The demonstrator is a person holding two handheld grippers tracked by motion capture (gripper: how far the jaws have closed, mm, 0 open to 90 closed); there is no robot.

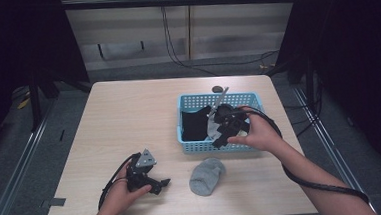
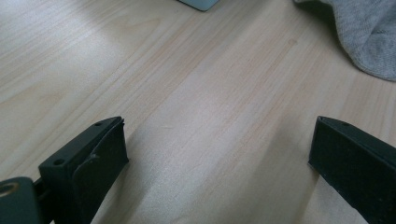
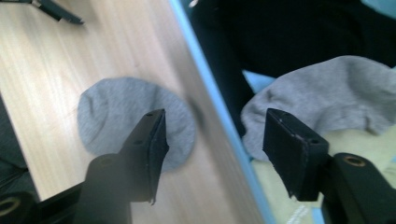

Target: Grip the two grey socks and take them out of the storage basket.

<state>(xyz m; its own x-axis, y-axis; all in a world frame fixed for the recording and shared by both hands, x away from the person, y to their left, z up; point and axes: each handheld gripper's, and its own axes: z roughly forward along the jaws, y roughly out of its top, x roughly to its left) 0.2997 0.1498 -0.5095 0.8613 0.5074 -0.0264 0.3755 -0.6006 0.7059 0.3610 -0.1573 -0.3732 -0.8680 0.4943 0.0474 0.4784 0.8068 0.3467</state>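
A light-blue basket (image 1: 201, 147) stands right of centre, holding a black cloth (image 1: 195, 123) and a grey sock (image 1: 212, 130). Another grey sock (image 1: 207, 176) lies bunched on the table in front of it. My right gripper (image 1: 219, 138) hovers open over the basket's front part. In its own view my right gripper (image 3: 215, 116) straddles the basket's rim (image 3: 201, 65), with the inner sock (image 3: 327, 88) under one jaw and the outer sock (image 3: 116, 116) beyond the other. My left gripper (image 1: 162, 185) rests low on the table, open and empty, left of the outer sock (image 2: 369, 37).
A small dark object (image 1: 218, 89) lies behind the basket near the table's far edge. Bare wood (image 2: 201, 93) spreads in front of my left gripper (image 2: 219, 135). Cables trail from both grippers toward the near edge. Dark floor and rails surround the table.
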